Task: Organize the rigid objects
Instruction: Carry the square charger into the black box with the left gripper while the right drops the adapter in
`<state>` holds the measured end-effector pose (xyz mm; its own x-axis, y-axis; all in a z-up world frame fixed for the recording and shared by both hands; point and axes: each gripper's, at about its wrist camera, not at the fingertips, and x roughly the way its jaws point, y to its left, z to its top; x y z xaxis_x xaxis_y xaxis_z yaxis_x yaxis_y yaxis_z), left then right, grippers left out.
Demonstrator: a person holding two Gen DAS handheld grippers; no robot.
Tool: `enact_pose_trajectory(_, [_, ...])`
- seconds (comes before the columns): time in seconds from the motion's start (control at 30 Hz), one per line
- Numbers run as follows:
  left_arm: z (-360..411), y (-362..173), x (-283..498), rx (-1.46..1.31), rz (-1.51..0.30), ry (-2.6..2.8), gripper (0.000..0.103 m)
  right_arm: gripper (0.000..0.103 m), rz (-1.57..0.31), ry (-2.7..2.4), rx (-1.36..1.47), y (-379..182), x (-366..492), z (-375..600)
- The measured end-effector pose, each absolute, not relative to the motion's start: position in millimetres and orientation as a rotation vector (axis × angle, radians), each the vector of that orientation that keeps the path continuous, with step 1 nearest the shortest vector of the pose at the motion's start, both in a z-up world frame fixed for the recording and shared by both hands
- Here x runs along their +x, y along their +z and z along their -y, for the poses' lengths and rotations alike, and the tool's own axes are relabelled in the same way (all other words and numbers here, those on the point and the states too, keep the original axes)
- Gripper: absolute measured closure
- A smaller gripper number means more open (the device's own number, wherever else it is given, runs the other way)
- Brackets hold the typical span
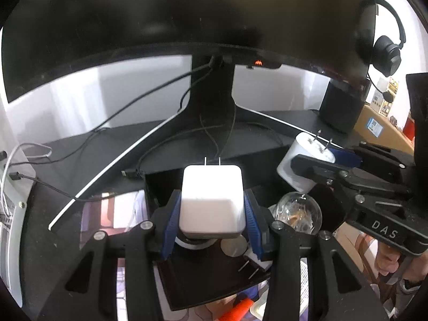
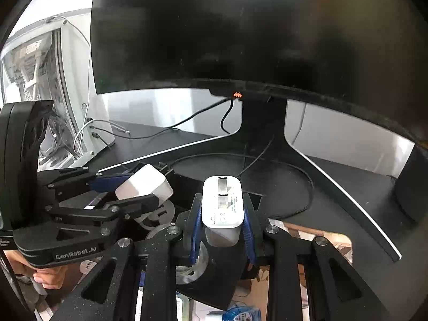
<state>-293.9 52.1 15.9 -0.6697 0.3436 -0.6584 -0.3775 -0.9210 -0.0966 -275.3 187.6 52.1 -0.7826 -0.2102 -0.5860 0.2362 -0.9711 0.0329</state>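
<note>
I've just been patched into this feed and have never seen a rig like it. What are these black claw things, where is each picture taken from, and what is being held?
There is no robot here: a person holds a two-finger gripper in each hand, and each gripper carries a fisheye camera that looks along its fingers.

In the left wrist view, the left gripper clamps a square white charger, prongs pointing away. The right gripper shows at that picture's right.

In the right wrist view, the right gripper clamps a narrower white charger, its folded prongs facing up.

Both hang over a black desk in front of a dark monitor, with cables behind. Below lie a black tray and a clear glass ball.
</note>
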Motion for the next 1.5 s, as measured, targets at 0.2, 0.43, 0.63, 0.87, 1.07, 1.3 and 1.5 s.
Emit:
enact_pose_trajectory(0.2, [-59.3, 9.3, -297.7, -1.049, -0.102, 2.533, 0.060, 0.077, -0.042, -2.719, 0.980, 38.0, -270.9, -179.3])
enact_pose_trajectory(0.43, [-61.9, 7.8, -300.2, -1.061, -0.108, 2.526, 0.061, 0.077, -0.032, -2.717, 1.005, 32.7, -273.5, -175.5])
enact_pose_trajectory(0.63, [-59.1, 14.4, -299.0, -1.061, -0.105, 2.530, 0.061, 0.077, -0.006, -2.717, 1.021, 32.0, -273.3, -179.6])
enact_pose_trajectory(0.87, [-55.5, 18.2, -293.5, -1.068, -0.092, 2.530, 0.058, 0.076, 0.008, -2.726, 1.010, 38.8, -268.8, -184.5])
enact_pose_trajectory(1.07, [-49.9, 31.9, -280.7, -1.015, -0.082, 2.550, 0.050, 0.076, 0.025, -2.749, 0.963, 48.6, -258.6, -187.9])
enact_pose_trajectory(1.3, [-34.5, 54.5, -255.4, -0.930, -0.074, 2.572, 0.050, 0.076, 0.045, -2.765, 0.888, 63.3, -236.0, -193.7])
enact_pose_trajectory(1.5, [-20.1, 65.7, -224.6, -0.860, -0.072, 2.581, 0.050, 0.075, 0.025, -2.766, 0.744, 83.8, -194.8, -194.0])
